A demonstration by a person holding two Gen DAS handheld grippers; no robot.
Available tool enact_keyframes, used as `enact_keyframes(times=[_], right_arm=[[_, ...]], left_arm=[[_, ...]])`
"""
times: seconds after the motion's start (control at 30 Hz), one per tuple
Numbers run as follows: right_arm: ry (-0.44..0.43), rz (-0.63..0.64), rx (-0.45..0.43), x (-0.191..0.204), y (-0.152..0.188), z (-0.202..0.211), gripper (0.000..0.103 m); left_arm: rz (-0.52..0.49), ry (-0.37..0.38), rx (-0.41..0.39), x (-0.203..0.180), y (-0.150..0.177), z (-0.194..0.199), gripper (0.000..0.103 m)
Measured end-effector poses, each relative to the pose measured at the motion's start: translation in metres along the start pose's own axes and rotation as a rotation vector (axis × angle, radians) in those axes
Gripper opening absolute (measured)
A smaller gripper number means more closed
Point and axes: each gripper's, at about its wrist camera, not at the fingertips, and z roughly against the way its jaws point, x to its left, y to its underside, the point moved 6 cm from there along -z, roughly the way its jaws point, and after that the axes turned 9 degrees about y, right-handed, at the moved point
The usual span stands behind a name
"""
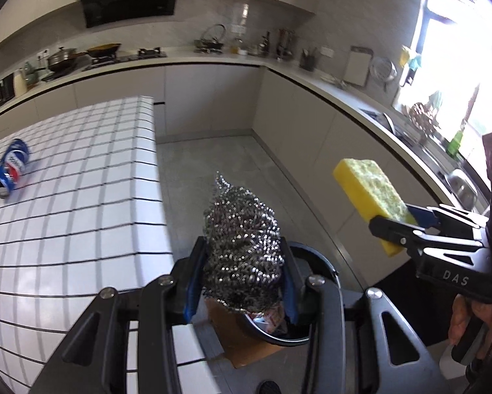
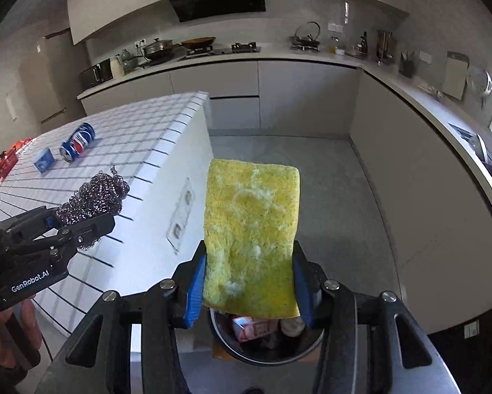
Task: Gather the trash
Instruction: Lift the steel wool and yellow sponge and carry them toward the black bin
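Right wrist view: left tool [image 2: 81, 220], marked "GenRobot.AI", is clamped on steel scourer [image 2: 95, 197]; right tool [image 2: 249, 282] is clamped on yellow sponge [image 2: 250, 229]; Pepsi can [image 2: 77, 142] lies on far-left worktop [image 2: 140, 151].

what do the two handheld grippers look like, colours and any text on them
Both are black plastic with triangular cutouts, silver round bolts at the joints, and blue pads lining the jaws. The left gripper reads "GenRobot.AI" in white on its side; the right gripper shows white letters "DAS". A bare hand grips the right one's dark handle; a thin black cable hangs nearby.
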Motion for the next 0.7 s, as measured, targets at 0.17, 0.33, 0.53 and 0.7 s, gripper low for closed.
enact_keyframes(times=[0.17,0.33,0.53,0.7], right_arm=[[-0.003,-0.004,0.039,-0.026,0.021,-0.012,0.049],[-0.003,0.012,0.094,-0.046,0.042,-0.035,0.049],[-0.018,0.051,0.167,-0.063,0.062,-0.066,0.049],[-0.034,0.09,0.199,-0.07,0.068,-0.082,0.049]], left_arm=[[-0.003,0.023,0.057,-0.024,0.014,-0.028,0.042],[0.011,0.031,0.1,-0.044,0.032,-0.055,0.042],[0.044,0.025,0.141,-0.055,0.049,-0.081,0.042],[0.078,0.007,0.161,-0.057,0.062,-0.097,0.042]])
